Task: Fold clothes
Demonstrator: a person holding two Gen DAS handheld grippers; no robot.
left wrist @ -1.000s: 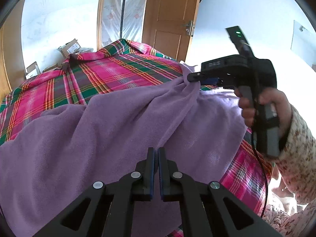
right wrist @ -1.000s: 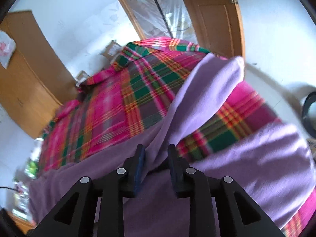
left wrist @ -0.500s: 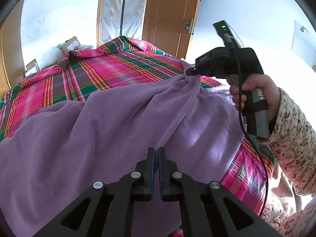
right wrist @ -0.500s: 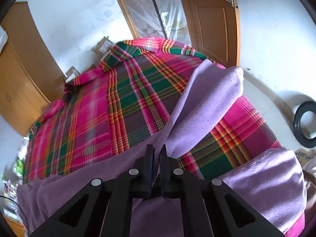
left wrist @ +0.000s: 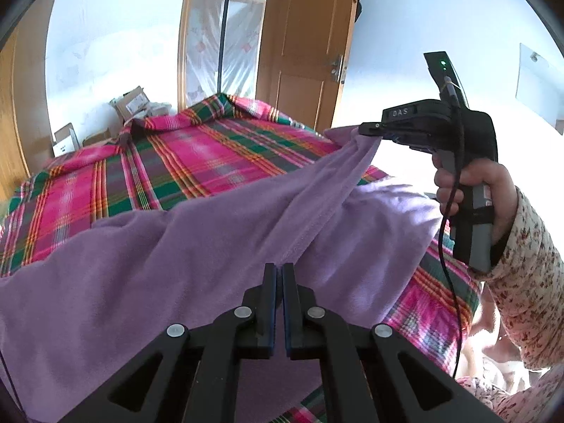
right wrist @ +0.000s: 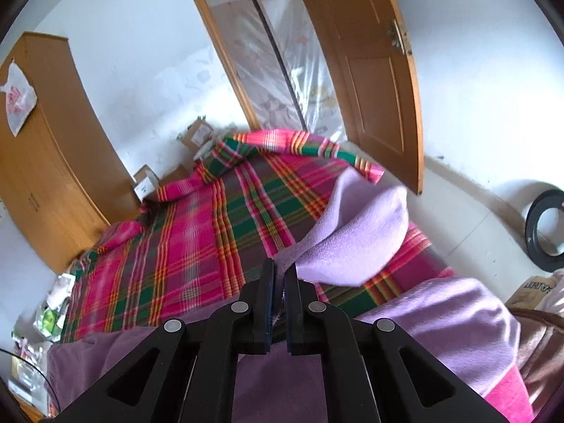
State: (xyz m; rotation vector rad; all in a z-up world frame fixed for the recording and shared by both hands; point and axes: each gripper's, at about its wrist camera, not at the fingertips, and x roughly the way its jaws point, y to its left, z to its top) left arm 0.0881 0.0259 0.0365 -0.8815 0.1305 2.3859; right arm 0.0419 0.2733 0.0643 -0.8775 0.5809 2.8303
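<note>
Garment: purple fleece, ridge lifted | left claw pinches it | right claw pinches it

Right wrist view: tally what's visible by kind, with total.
Purple garment: 1
Plaid bedspread: 1
Wooden door: 1
Wooden wardrobe: 1
Cardboard boxes by the wall: 2, one and one
Black ring on the floor: 1
Right gripper, shut on the purple garment: 1
Total: 8
</note>
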